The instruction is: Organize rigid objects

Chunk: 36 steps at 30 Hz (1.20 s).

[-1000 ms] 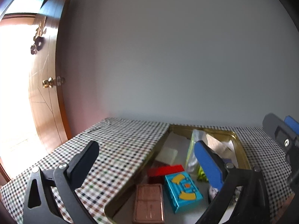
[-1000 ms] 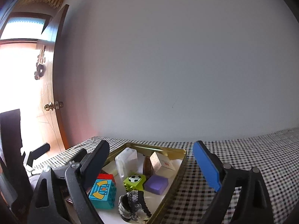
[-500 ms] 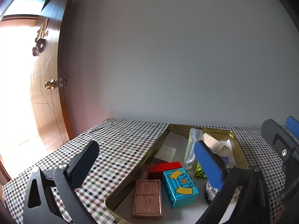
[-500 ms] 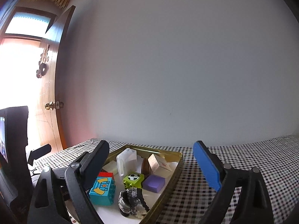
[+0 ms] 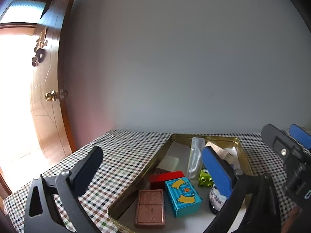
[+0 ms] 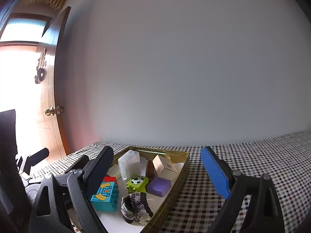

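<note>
A gold metal tray (image 5: pixel 155 163) (image 6: pixel 185 171) sits on the checked tablecloth. Inside it lie a teal toy block (image 5: pixel 182 196) (image 6: pixel 105 194), a red block (image 5: pixel 165 177), a green football block (image 6: pixel 137 183), a purple block (image 6: pixel 159 186), a brown chocolate-like bar (image 5: pixel 150 207), a clear plastic box (image 6: pixel 129 164), a cork cube (image 6: pixel 161 165) and a sequined scrunchie (image 6: pixel 136 206). My left gripper (image 5: pixel 151 169) hovers open above the tray's left edge, holding nothing. My right gripper (image 6: pixel 157 167) is open over the tray, nothing between its fingers. The right gripper's fingers (image 5: pixel 281 147) show at the far right of the left wrist view.
The checked tablecloth (image 6: pixel 252 165) stretches right of the tray and left of it (image 5: pixel 120 155). A plain grey wall stands behind the table. A wooden door (image 5: pixel 48 106) with a brass knob is open at the left, bright light beyond.
Both grippers have risen and pulled back a little, so the tray sits lower and farther in each view. Both stay open. The objects in the tray have not moved.
</note>
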Motion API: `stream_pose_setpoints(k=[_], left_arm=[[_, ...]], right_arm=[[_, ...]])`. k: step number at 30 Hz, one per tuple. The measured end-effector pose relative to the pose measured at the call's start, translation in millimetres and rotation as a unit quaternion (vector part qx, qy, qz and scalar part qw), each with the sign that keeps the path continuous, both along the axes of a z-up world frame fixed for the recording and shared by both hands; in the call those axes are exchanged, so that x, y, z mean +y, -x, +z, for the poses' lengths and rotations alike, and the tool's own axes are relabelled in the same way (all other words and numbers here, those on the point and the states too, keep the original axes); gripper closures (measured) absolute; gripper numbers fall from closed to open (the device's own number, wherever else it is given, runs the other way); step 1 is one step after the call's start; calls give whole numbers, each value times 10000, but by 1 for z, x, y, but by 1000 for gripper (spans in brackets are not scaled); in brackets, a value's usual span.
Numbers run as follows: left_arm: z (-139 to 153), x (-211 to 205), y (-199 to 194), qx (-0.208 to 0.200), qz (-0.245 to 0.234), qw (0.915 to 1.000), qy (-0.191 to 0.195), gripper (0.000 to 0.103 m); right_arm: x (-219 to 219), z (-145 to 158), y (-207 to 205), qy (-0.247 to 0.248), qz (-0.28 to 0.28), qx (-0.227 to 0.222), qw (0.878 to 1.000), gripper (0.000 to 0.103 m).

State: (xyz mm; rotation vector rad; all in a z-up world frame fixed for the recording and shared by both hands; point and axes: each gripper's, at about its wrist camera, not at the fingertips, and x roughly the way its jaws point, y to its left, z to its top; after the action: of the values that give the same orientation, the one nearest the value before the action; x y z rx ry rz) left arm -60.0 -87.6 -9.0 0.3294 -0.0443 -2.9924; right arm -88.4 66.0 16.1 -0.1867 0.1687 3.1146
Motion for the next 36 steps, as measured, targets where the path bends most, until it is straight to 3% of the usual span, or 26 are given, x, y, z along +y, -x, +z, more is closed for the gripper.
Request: stream_pose_setpoints(k=[5,36], left_arm=[[2,6,-4,93,-111,9999,88,0],[-6,5,6,-294,-75,9995,-131,0]], right_arm=[[1,0,0,44,-2,-9,10000,10],[9,-7,7,184,32,-258,9995,10]])
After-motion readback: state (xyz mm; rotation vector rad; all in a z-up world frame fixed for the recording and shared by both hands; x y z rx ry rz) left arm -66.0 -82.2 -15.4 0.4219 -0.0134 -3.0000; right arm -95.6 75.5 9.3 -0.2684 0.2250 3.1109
